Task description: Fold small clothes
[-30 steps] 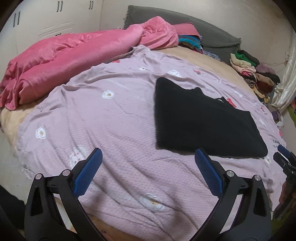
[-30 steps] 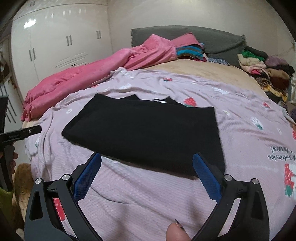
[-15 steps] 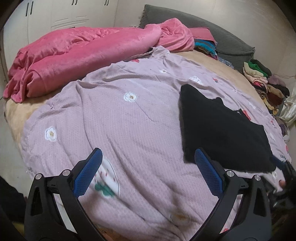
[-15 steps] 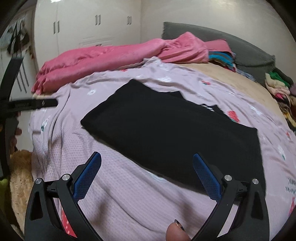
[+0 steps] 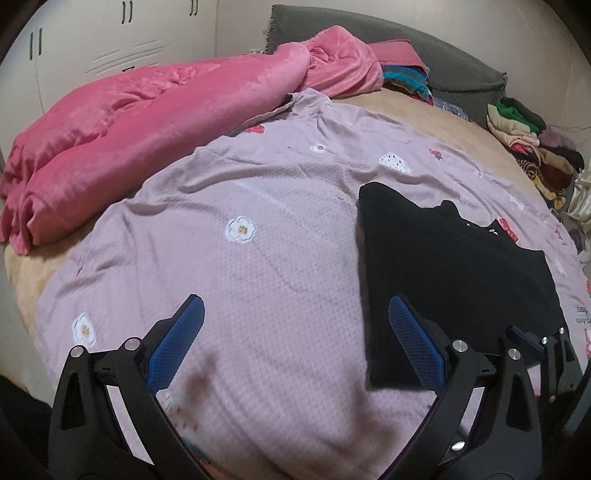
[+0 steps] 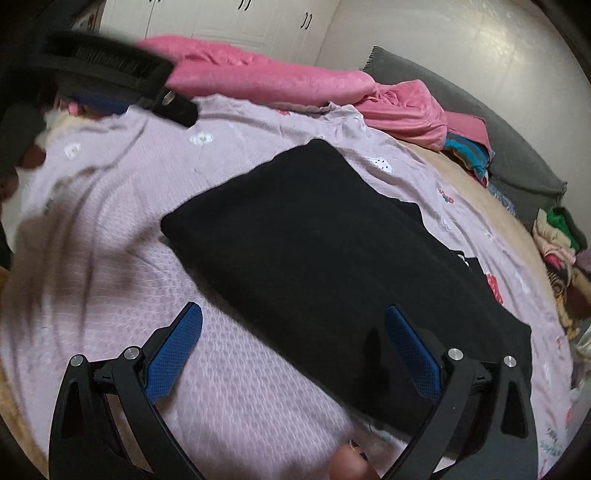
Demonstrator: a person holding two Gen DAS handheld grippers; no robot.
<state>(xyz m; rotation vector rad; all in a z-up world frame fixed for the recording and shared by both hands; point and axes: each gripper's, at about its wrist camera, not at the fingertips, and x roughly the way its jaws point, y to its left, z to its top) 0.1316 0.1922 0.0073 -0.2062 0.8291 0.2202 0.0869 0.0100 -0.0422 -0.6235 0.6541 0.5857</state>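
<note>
A black garment [image 5: 450, 273] lies flat, folded into a rough rectangle, on the lilac flowered sheet [image 5: 258, 236]; it also shows in the right wrist view [image 6: 332, 251]. My left gripper [image 5: 295, 339] is open and empty, low over the sheet just left of the garment's near left corner. My right gripper [image 6: 295, 343] is open and empty over the garment's near edge, its right finger above the black cloth. The right gripper shows at the left wrist view's right edge [image 5: 535, 343], the left gripper at the right wrist view's upper left [image 6: 122, 74].
A pink blanket [image 5: 140, 118] is heaped along the far left of the bed. A grey pillow [image 5: 424, 48] and folded colourful clothes [image 5: 406, 77] lie at the head. A pile of clothes [image 5: 532, 147] sits at the far right. White wardrobes [image 6: 221, 18] stand behind.
Both grippers have dropped lower and closer to the bed. The left one has swung left, off the garment; the right one has moved toward the garment's near edge. Both stay open.
</note>
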